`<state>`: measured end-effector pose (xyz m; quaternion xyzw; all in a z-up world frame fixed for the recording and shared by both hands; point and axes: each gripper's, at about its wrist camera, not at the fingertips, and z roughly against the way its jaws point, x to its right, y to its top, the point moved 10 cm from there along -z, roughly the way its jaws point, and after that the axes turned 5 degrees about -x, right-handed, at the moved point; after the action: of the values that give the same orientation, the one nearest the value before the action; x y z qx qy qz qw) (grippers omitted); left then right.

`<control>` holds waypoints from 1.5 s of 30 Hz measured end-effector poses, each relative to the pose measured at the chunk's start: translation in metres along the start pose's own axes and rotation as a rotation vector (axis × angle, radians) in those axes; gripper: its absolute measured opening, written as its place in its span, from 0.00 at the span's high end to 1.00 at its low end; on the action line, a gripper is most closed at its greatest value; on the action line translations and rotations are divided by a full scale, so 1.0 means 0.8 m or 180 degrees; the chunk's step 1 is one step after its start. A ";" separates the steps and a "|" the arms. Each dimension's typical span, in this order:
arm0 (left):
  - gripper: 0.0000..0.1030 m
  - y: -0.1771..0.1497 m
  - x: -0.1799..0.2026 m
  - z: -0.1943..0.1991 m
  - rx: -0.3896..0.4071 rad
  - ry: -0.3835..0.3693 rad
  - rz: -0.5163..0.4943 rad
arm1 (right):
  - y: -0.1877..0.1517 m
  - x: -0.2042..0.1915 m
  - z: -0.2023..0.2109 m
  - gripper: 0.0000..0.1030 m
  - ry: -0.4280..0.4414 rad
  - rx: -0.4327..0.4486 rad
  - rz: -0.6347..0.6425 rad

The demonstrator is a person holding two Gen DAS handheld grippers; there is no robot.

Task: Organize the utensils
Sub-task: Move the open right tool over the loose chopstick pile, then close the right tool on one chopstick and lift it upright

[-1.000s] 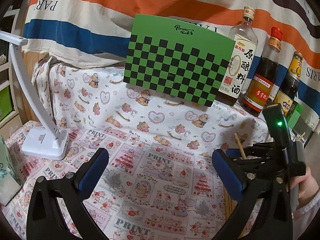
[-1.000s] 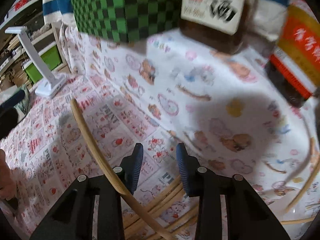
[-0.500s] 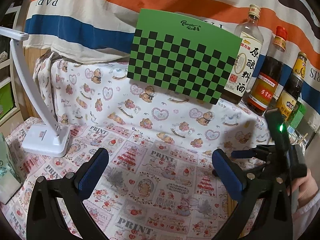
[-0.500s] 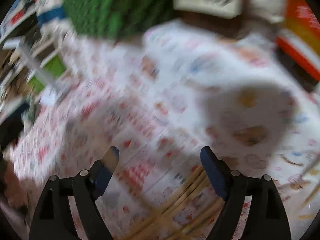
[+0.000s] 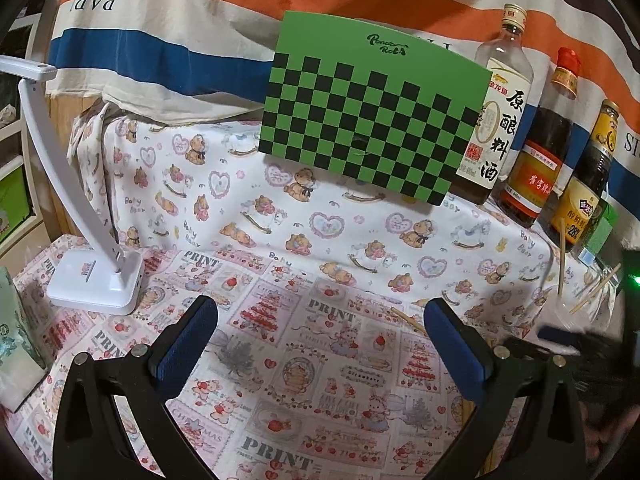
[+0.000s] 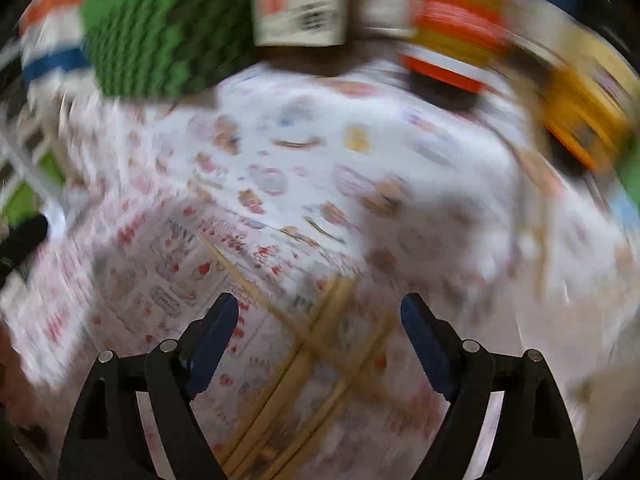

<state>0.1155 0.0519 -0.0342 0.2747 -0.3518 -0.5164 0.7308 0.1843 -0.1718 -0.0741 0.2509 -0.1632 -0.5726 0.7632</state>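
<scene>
**R fingers wide over chopsticks**

R fingers (image 6: 320, 340) are spread wide, nothing held. Chopsticks (image 6: 304, 364) lie on the surface just below and between them, a crossed bundle w/ long axes running diagonally away from the fingers; view is blurred. L fingers (image 5: 320, 344) are also wide and empty, over bare cloth. R hand is nearer.

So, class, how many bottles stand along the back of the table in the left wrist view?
3, in a row right of the green checkered board: the clear bottle beside the board, the red-capped dark bottle next, and the gold-capped bottle farthest right. More may hide beyond the edge.
</scene>
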 end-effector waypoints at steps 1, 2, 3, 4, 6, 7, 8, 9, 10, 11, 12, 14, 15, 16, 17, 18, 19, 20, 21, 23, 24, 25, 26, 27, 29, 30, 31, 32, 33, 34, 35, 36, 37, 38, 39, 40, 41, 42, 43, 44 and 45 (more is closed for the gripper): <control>0.01 0.000 0.000 0.000 0.0002 -0.0002 -0.0003 | -0.009 0.006 0.008 0.17 0.0017 0.0021 -0.0130; 0.01 -0.001 0.001 0.001 0.0006 -0.0001 -0.0008 | -0.018 0.012 0.014 0.18 -0.0006 0.0027 -0.0257; 0.01 0.000 0.002 0.001 0.0009 -0.0001 -0.0014 | -0.031 0.019 0.021 0.19 -0.0044 0.0027 -0.0399; 0.01 -0.001 0.002 0.002 0.0014 0.0001 -0.0016 | -0.039 0.022 0.027 0.21 -0.0029 0.0053 -0.0472; 0.01 -0.001 0.002 0.002 0.0017 0.0004 -0.0018 | -0.060 0.029 0.035 0.34 -0.0025 0.0067 -0.0608; 0.01 0.000 0.001 0.002 0.0020 0.0012 -0.0017 | -0.066 0.031 0.035 0.38 -0.0023 0.0053 -0.0649; 0.01 -0.001 0.000 0.002 0.0023 0.0023 -0.0010 | -0.076 0.034 0.036 0.46 0.0031 0.0044 -0.0733; 0.01 0.000 -0.001 0.002 0.0023 0.0023 -0.0001 | -0.081 0.036 0.035 0.51 0.0078 0.0054 -0.0781; 0.01 0.000 -0.002 0.002 0.0019 0.0019 0.0008 | -0.083 0.044 0.034 0.52 0.0119 0.0089 -0.0860; 0.01 0.000 -0.002 0.002 0.0014 0.0018 0.0017 | -0.083 0.055 0.031 0.53 0.0108 0.0127 -0.0931; 0.01 0.000 -0.003 0.001 0.0010 0.0021 0.0025 | -0.083 0.066 0.026 0.56 0.0079 0.0141 -0.0965; 0.01 0.000 -0.004 0.000 0.0004 0.0032 0.0026 | -0.077 0.083 0.027 0.59 0.0026 0.0262 -0.0943; 0.01 0.000 -0.005 -0.001 0.0000 0.0038 0.0024 | -0.071 0.087 0.027 0.59 0.0037 0.0285 -0.0874; 0.01 0.000 -0.005 -0.002 -0.0005 0.0047 0.0025 | -0.067 0.087 0.024 0.59 0.0087 0.0246 -0.0789; 0.01 -0.001 -0.006 -0.003 -0.0016 0.0051 0.0026 | -0.063 0.083 0.021 0.59 0.0195 0.0169 -0.0645; 0.01 -0.001 -0.006 -0.004 -0.0029 0.0048 0.0027 | -0.059 0.079 0.019 0.59 0.0251 0.0142 -0.0536; 0.01 -0.002 -0.006 -0.005 -0.0040 0.0044 0.0031 | -0.056 0.073 0.016 0.59 0.0279 0.0105 -0.0347; 0.01 -0.002 -0.007 -0.005 -0.0046 0.0050 0.0037 | -0.055 0.067 0.010 0.59 0.0239 0.0013 -0.0101; 0.01 -0.002 -0.008 -0.005 -0.0060 0.0067 0.0036 | -0.057 0.063 0.003 0.59 0.0169 -0.0101 0.0107; 0.01 -0.003 -0.009 -0.007 -0.0098 0.0092 0.0010 | -0.064 0.063 -0.013 0.59 -0.0070 -0.0341 0.0457; 0.01 -0.003 -0.008 -0.008 -0.0110 0.0086 0.0001 | -0.066 0.068 -0.018 0.59 -0.0185 -0.0411 0.0538; 0.01 -0.004 -0.007 -0.009 -0.0129 0.0074 -0.0009 | -0.068 0.070 -0.024 0.59 -0.0230 -0.0474 0.0591; 0.01 -0.005 -0.006 -0.010 -0.0148 0.0064 -0.0020 | -0.070 0.070 -0.032 0.59 -0.0210 -0.0548 0.0647; 0.01 -0.006 -0.004 -0.012 -0.0170 0.0056 -0.0037 | -0.071 0.069 -0.038 0.59 -0.0186 -0.0581 0.0677; 0.01 -0.009 -0.001 -0.014 -0.0198 0.0048 -0.0075 | -0.073 0.066 -0.048 0.60 -0.0112 -0.0618 0.0726; 0.01 -0.010 0.001 -0.015 -0.0204 0.0048 -0.0096 | -0.074 0.062 -0.052 0.60 -0.0040 -0.0618 0.0735; 0.01 -0.011 0.003 -0.015 -0.0210 0.0048 -0.0118 | -0.073 0.060 -0.054 0.60 0.0036 -0.0592 0.0714; 0.01 -0.011 0.004 -0.015 -0.0214 0.0050 -0.0135 | -0.071 0.060 -0.056 0.60 0.0111 -0.0558 0.0651; 0.01 -0.012 0.005 -0.015 -0.0219 0.0057 -0.0145 | -0.072 0.061 -0.056 0.60 0.0134 -0.0542 0.0603; 0.01 -0.012 0.004 -0.015 -0.0224 0.0062 -0.0141 | -0.071 0.063 -0.057 0.61 0.0160 -0.0528 0.0546; 0.01 -0.012 0.004 -0.015 -0.0232 0.0056 -0.0131 | -0.072 0.063 -0.055 0.70 0.0180 -0.0505 0.0534; 0.01 -0.012 0.004 -0.014 -0.0243 0.0041 -0.0116 | -0.076 0.062 -0.051 0.77 0.0197 -0.0477 0.0577; 0.01 -0.012 0.004 -0.014 -0.0247 0.0017 -0.0100 | -0.080 0.060 -0.047 0.80 0.0207 -0.0463 0.0620; 0.01 -0.011 0.003 -0.013 -0.0242 0.0004 -0.0092 | -0.085 0.058 -0.043 0.85 0.0209 -0.0451 0.0664; 0.01 -0.011 0.003 -0.012 -0.0238 0.0016 -0.0096 | -0.090 0.053 -0.038 0.87 0.0228 -0.0447 0.0692; 0.01 -0.011 0.003 -0.012 -0.0245 0.0030 -0.0109 | -0.095 0.050 -0.034 0.87 0.0260 -0.0442 0.0698; 0.01 -0.011 0.004 -0.012 -0.0250 0.0018 -0.0122 | -0.099 0.046 -0.031 0.89 0.0291 -0.0433 0.0696; 0.01 -0.011 0.006 -0.011 -0.0249 -0.0005 -0.0131 | -0.106 0.040 -0.022 0.90 0.0303 -0.0386 0.0695; 0.01 -0.011 0.008 -0.009 -0.0237 -0.0020 -0.0143 | -0.112 0.036 -0.014 0.90 0.0306 -0.0325 0.0699; 0.01 -0.011 0.010 -0.008 -0.0219 -0.0014 -0.0164 | -0.115 0.030 -0.002 0.91 0.0325 -0.0219 0.0692; 0.01 -0.011 0.012 -0.007 -0.0204 0.0003 -0.0192 | -0.120 0.025 0.008 0.91 0.0355 -0.0122 0.0651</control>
<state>0.1172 0.0404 -0.0420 0.2619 -0.3264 -0.5490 0.7235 0.1103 -0.2133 -0.1244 0.2497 -0.1342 -0.4800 0.8302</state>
